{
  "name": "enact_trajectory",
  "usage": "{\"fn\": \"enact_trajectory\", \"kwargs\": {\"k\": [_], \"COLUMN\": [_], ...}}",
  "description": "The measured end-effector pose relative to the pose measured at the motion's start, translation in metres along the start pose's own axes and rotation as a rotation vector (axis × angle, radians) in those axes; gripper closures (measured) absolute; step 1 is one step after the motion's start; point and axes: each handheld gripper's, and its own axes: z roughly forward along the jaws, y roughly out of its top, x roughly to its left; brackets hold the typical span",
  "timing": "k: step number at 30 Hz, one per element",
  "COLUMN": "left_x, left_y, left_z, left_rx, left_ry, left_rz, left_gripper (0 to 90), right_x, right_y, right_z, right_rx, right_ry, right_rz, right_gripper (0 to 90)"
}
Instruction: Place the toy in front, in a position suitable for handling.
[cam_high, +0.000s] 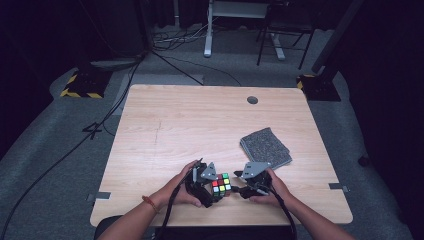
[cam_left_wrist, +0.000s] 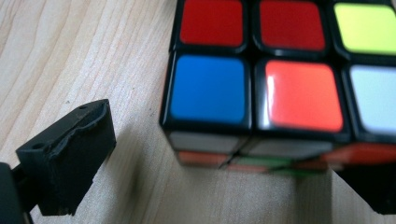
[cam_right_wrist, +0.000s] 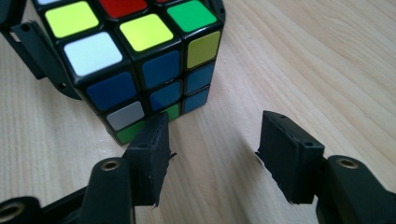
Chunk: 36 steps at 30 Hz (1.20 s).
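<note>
A scrambled colour cube (cam_high: 221, 184) (cam_left_wrist: 254, 88) (cam_right_wrist: 140, 60) rests on the wooden table (cam_high: 190, 125) near its front edge. My left gripper (cam_high: 212, 188) (cam_left_wrist: 229, 154) comes at it from the left, and its jaws stand on either side of the cube. A gap of bare wood shows between the left fingertip (cam_left_wrist: 79, 144) and the cube's side, so the jaws are open. My right gripper (cam_high: 239, 189) (cam_right_wrist: 215, 128) sits just right of the cube, open, with only table between its jaws. Its left fingertip (cam_right_wrist: 152, 144) is close to the cube's lower corner.
A folded grey cloth (cam_high: 265, 147) lies on the table to the right, behind my right hand. A round cable hole (cam_high: 252, 100) is near the far edge. Cables and stand bases cover the floor beyond the table.
</note>
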Motion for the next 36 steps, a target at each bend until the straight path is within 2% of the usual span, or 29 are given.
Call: {"fn": "enact_trajectory", "kwargs": {"k": [4, 9, 13, 16, 19, 21, 24, 26, 28, 33, 36], "left_x": [0.0, -0.001, -0.002, -0.003, -0.003, -0.003, -0.002, -0.002, 0.0, 0.001, 0.003], "left_y": [0.0, 0.0, 0.001, 0.001, 0.001, 0.001, 0.001, 0.0, 0.0, -0.001, -0.002], "left_z": [0.0, -0.001, 0.0, -0.001, -0.001, -0.001, -0.002, -0.003, -0.003, -0.004, -0.005], "left_rx": [0.0, -0.006, -0.02, -0.026, -0.037, -0.038, -0.047, -0.061, -0.063, -0.064, -0.06], "left_ry": [0.0, 0.003, -0.001, -0.008, -0.013, -0.018, -0.02, -0.024, -0.027, -0.032, -0.03], "left_rz": [0.0, 0.0, -0.001, 0.007, 0.015, 0.014, 0.016, 0.018, 0.017, 0.033, 0.034], "left_gripper": [0.7, 3.7, 7.1, 10.4, 15.5, 16.0, 20.5, 27.9, 32.8, 33.3, 33.4], "right_x": [0.001, -0.012, -0.029, -0.05, -0.071, -0.08, -0.093, -0.099, -0.103, -0.105, -0.104], "right_y": [-0.001, -0.009, -0.019, -0.028, -0.035, -0.04, -0.047, -0.051, -0.053, -0.057, -0.059], "right_z": [-0.002, -0.017, -0.038, -0.052, -0.06, -0.061, -0.057, -0.052, -0.048, -0.046, -0.047], "right_rx": [0.004, -0.002, 0.006, 0.015, 0.006, 0.005, 0.006, 0.022, 0.013, 0.014, 0.007], "right_ry": [0.004, -0.024, -0.137, -0.215, -0.256, -0.289, -0.275, -0.28, -0.258, -0.23, -0.216], "right_rz": [-0.01, 0.017, 0.025, 0.067, 0.134, 0.159, 0.218, 0.234, 0.275, 0.308, 0.312], "right_gripper": [40.2, 34.8, 33.0, 32.9, 32.9, 34.3, 35.6, 36.4, 36.3, 36.9, 38.1]}}
